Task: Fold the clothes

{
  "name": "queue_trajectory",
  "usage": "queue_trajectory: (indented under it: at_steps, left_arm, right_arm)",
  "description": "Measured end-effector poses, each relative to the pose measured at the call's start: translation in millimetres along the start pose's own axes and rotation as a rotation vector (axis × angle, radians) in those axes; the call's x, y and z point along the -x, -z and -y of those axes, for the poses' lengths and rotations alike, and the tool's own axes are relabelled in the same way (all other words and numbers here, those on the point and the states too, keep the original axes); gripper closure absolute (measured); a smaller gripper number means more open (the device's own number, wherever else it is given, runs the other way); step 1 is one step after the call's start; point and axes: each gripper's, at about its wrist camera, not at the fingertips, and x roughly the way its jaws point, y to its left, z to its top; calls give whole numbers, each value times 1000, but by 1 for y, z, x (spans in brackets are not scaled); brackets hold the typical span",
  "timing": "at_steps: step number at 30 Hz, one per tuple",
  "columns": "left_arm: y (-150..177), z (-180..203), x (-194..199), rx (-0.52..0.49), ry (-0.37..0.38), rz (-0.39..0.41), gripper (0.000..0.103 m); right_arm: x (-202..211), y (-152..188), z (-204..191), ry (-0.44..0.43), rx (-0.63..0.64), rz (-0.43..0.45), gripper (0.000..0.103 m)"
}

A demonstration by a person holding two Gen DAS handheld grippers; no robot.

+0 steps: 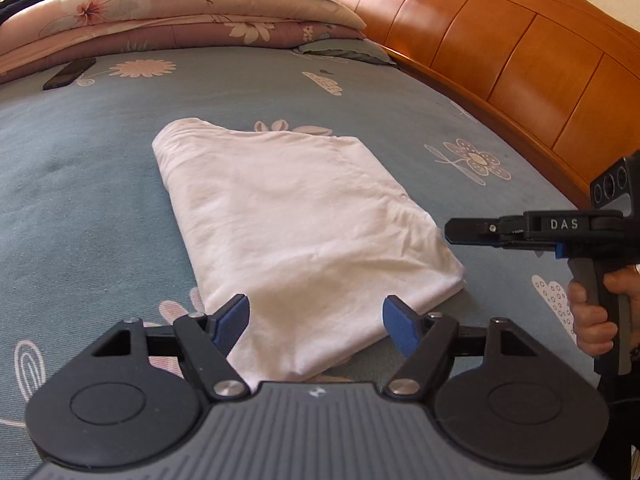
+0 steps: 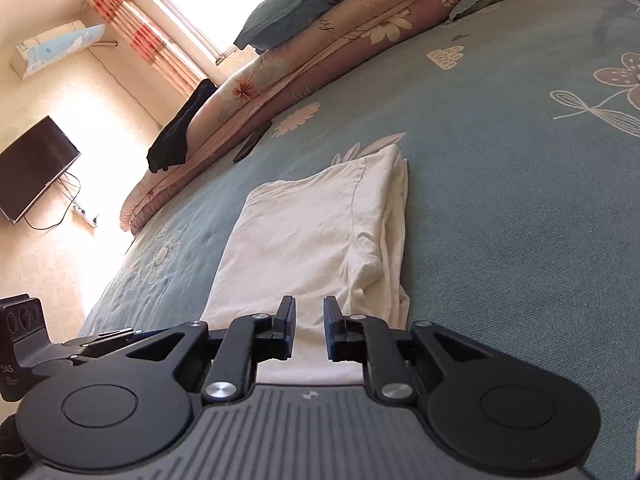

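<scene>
Folded white cotton garment [image 1: 296, 232] is seen lying flat on the blue-green bedsheet printed with pale flowers [image 1: 100, 168], near the middle of the bed. It has been brought into a thick, roughly rectangular stack; its surface is soft and lightly creased, and layered edges can be made out along one long side in the right wrist view [image 2: 320, 236], where a stitched seam runs down the top layer.

The left gripper [image 1: 316, 320] is held just above the near short end of the garment, its black arms spread wide and its blue rubber pads [image 1: 234, 316] standing well apart with nothing between them. The right gripper [image 2: 310, 328] is set at the other near corner, its dark fingers drawn to a narrow gap; white cloth shows through that gap, but whether any fabric is pinched cannot be told from this angle. In the left wrist view it is seen from the side [image 1: 456, 232], gripped by a hand [image 1: 592, 312] around its grey handle.

A stack of folded floral quilts [image 1: 160, 24] and a glossy orange wooden headboard [image 1: 500, 52] are seen beyond. A dark flat phone [image 1: 70, 74] rests on the sheet.
</scene>
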Motion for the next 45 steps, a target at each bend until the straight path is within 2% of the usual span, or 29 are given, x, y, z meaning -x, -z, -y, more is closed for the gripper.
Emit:
queue_trajectory:
  at_steps: [3, 5, 8, 11, 13, 15, 18, 20, 23, 27, 30, 34, 36, 40, 41, 45]
  left_arm:
    - [3, 4, -3, -5, 28, -10, 29]
    - [12, 1, 3, 13, 55, -9, 28]
    - [10, 0, 18, -5, 58, -22, 27]
    - [-11, -4, 27, -4, 53, 48, 26]
    - [-28, -7, 21, 2, 83, 85, 23]
    - [-39, -10, 5, 27, 114, 77, 23]
    - [-40, -14, -20, 48, 103, 29, 23]
    - [-35, -17, -26, 55, 92, 11, 23]
    - [-42, -19, -6, 15, 105, 38, 23]
    - [-85, -31, -3, 6, 95, 133, 23]
    - [-115, -50, -34, 80, 143, 140, 23]
    - [-122, -79, -79, 158, 115, 113, 23]
    - [-123, -96, -91, 201, 141, 140, 23]
    - [-146, -117, -91, 277, 114, 181, 23]
    - [-153, -120, -88, 287, 123, 189, 23]
    - [-165, -120, -82, 274, 286, 179, 22]
  right_arm:
    - [1, 6, -2, 2, -1, -1, 72]
    - [4, 13, 0, 23, 10, -10, 70]
    - [2, 17, 1, 46, 29, -26, 62]
    - [-5, 8, -5, 36, 59, -21, 58]
    - [-13, -2, -12, 18, 90, 0, 55]
    - [-23, -10, -14, 14, 110, 1, 50]
    - [-38, -13, -3, 79, 122, -25, 52]
    - [-35, -9, 12, 48, 77, -45, 56]
    - [-23, -11, 10, 32, 112, -35, 56]
    - [-26, -36, -5, 46, 163, 1, 50]
    - [-34, -49, -8, 38, 161, 23, 50]
    - [-40, -49, 2, 20, 135, 23, 50]
    - [-43, -48, 9, 24, 133, 18, 50]
    - [-55, -57, 21, 25, 113, 14, 50]
    - [-58, -61, 23, 25, 110, 17, 50]
    - [-76, -87, 20, -27, 137, 17, 50]
